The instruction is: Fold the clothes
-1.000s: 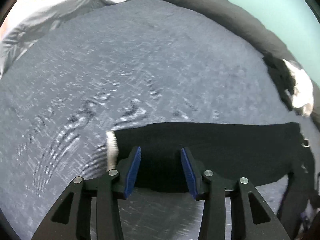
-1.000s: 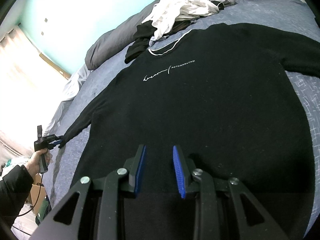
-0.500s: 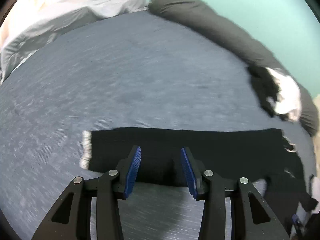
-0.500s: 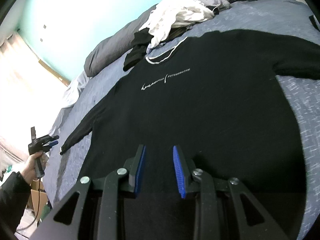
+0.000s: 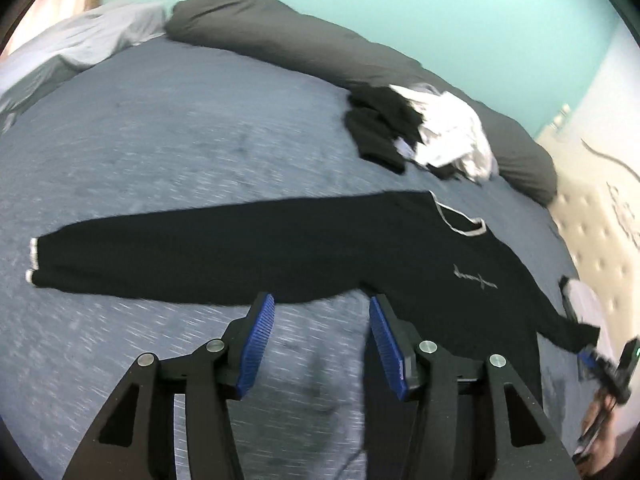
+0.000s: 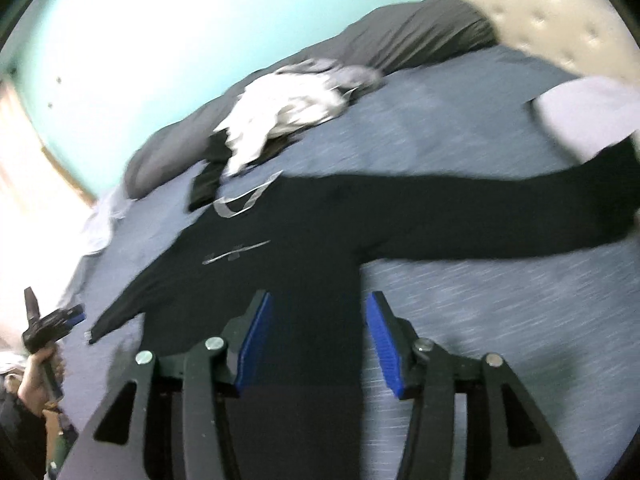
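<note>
Two low wrist views from opposite sides, somewhat blurred, sharing the black sweater (image 5: pixel 304 240) mid-bed.

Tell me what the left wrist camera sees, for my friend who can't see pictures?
A black sweater lies spread flat on a blue-grey bed, one sleeve stretched out. The open left gripper hovers near it, holding nothing. A clothes pile sits further back.

Both fisheye views motion-blurred, edges bent — window glare (left side) whitens the right-wrist view.

A long-sleeved black sweater (image 5: pixel 320 248) lies spread flat on the blue-grey bedspread (image 5: pixel 180 128), with a heap of black and white clothes (image 5: pixel 420 136) behind its collar.
</note>
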`<action>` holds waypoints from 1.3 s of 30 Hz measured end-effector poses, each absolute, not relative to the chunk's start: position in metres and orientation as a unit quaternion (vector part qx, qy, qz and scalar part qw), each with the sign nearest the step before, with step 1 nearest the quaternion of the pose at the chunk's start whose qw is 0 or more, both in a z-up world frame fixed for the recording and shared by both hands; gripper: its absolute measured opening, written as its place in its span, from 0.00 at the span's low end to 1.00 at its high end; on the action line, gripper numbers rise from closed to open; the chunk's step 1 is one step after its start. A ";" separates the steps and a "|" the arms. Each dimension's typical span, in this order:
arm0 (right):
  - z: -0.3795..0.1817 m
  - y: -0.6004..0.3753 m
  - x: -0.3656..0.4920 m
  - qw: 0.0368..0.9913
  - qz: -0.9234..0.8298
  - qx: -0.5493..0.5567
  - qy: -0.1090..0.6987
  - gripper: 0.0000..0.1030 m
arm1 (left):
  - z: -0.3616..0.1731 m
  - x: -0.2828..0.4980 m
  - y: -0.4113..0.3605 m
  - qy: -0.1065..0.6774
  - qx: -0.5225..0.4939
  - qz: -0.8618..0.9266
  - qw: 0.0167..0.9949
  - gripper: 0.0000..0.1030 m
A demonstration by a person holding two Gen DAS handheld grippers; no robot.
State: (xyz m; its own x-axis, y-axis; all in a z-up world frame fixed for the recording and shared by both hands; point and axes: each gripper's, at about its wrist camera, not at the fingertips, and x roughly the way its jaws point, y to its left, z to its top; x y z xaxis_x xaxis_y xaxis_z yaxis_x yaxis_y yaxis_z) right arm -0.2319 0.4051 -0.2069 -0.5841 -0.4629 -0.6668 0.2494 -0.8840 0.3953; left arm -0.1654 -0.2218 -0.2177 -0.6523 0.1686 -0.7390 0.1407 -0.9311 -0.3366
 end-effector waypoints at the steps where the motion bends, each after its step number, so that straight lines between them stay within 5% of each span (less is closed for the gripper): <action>1: -0.201 0.423 -0.236 0.185 -0.885 0.409 -0.124 0.50 | -0.222 -0.168 -0.215 -0.184 -0.418 0.890 0.010 0.53; 14: -0.172 0.601 -0.284 0.001 -0.911 0.395 -0.122 0.58 | -0.266 -0.177 -0.152 -0.185 -0.437 0.880 0.027 0.55; 30: -0.201 0.598 -0.344 -0.020 -0.891 0.453 -0.027 0.57 | -0.296 -0.178 -0.118 -0.179 -0.434 0.881 0.050 0.56; 31: -0.203 0.597 -0.346 -0.022 -0.891 0.453 -0.022 0.55 | -0.297 -0.178 -0.119 -0.180 -0.434 0.881 0.050 0.56; 33: -0.206 0.597 -0.348 -0.026 -0.892 0.452 -0.013 0.23 | -0.298 -0.178 -0.120 -0.182 -0.434 0.881 0.050 0.56; 35: -0.208 0.596 -0.347 -0.031 -0.893 0.449 -0.010 0.06 | -0.299 -0.178 -0.121 -0.184 -0.434 0.880 0.050 0.56; 39: -0.198 0.602 -0.340 -0.035 -0.903 0.428 -0.017 0.03 | -0.301 -0.178 -0.124 -0.187 -0.434 0.880 0.050 0.56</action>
